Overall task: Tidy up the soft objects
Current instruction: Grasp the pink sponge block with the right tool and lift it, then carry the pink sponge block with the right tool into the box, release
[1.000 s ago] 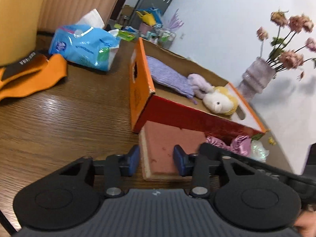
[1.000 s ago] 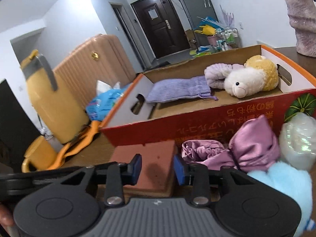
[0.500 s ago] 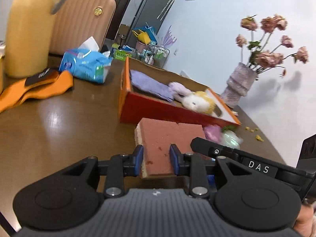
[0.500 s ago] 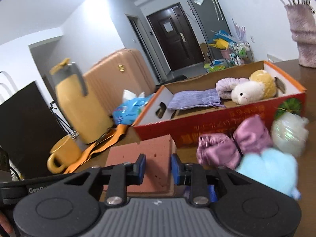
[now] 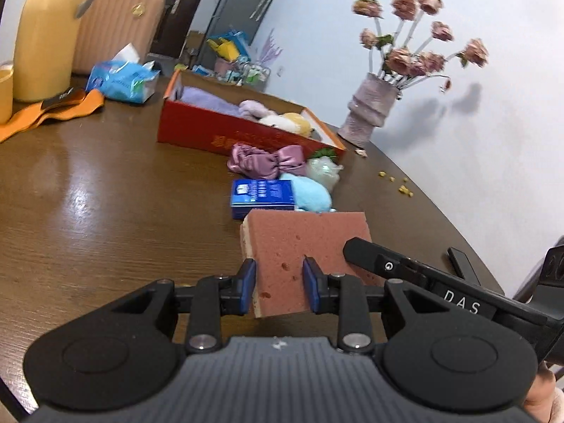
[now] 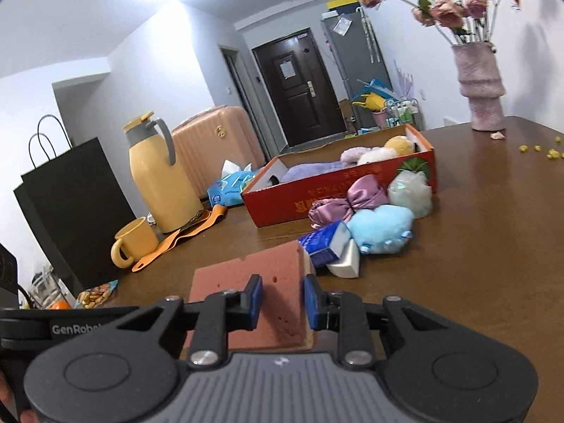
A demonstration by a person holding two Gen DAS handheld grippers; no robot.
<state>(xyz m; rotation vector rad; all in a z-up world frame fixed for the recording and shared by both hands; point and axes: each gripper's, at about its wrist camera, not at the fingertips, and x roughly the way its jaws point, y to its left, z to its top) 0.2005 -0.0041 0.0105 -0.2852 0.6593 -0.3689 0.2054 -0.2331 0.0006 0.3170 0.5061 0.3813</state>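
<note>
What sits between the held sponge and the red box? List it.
In the left wrist view: a blue packet, light-blue plush, purple satin bow and pale mesh ball.

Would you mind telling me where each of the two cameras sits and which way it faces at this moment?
Left wrist: on the left gripper, facing across the table toward the red box and vase; the right gripper's finger shows at right.
Right wrist: on the right gripper, facing the box and the yellow jug.
Shared: both grip the pink sponge.
</note>
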